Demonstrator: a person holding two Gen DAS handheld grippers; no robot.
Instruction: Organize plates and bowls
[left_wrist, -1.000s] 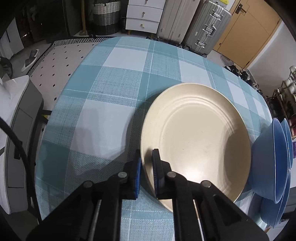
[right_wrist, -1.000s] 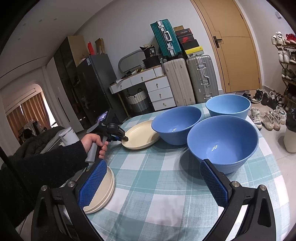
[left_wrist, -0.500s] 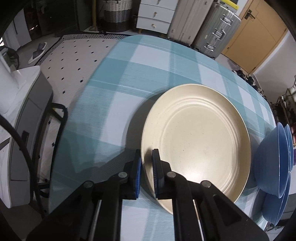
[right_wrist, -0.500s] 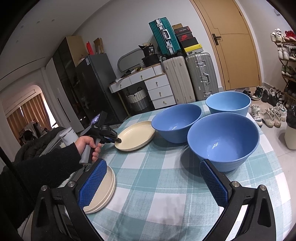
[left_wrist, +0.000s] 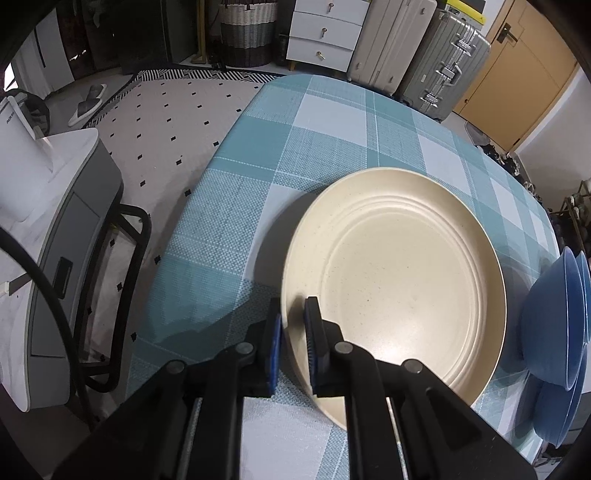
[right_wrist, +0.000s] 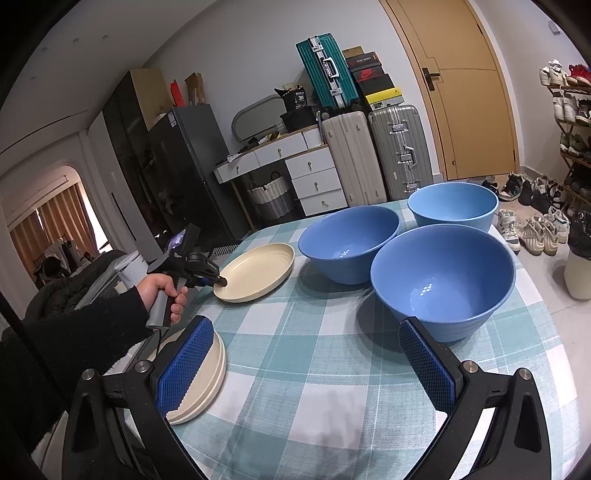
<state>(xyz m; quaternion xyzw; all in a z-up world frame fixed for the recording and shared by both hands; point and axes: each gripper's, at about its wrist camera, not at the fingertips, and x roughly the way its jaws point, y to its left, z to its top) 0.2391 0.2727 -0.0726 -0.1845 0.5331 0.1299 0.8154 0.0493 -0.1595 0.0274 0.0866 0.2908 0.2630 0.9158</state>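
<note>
Left hand-held gripper (left_wrist: 293, 345) clamped on cream plate (left_wrist: 399, 280) rim; right hand-held gripper (right_wrist: 303, 363) wide apart, empty, half-hiding plate stack (right_wrist: 207, 387).

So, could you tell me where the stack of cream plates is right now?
In the right wrist view, the stack of cream plates sits at the table's near-left edge, partly behind the right tongs' left finger.

Home interior, entry and dining area, as I see it: checked-cloth tabletop (right_wrist: 314, 369), 3 suitcases (right_wrist: 400, 151), white drawer unit (right_wrist: 314, 177), shoe rack (right_wrist: 569, 122), wooden door (right_wrist: 469, 88), woven basket (right_wrist: 271, 197).
</note>
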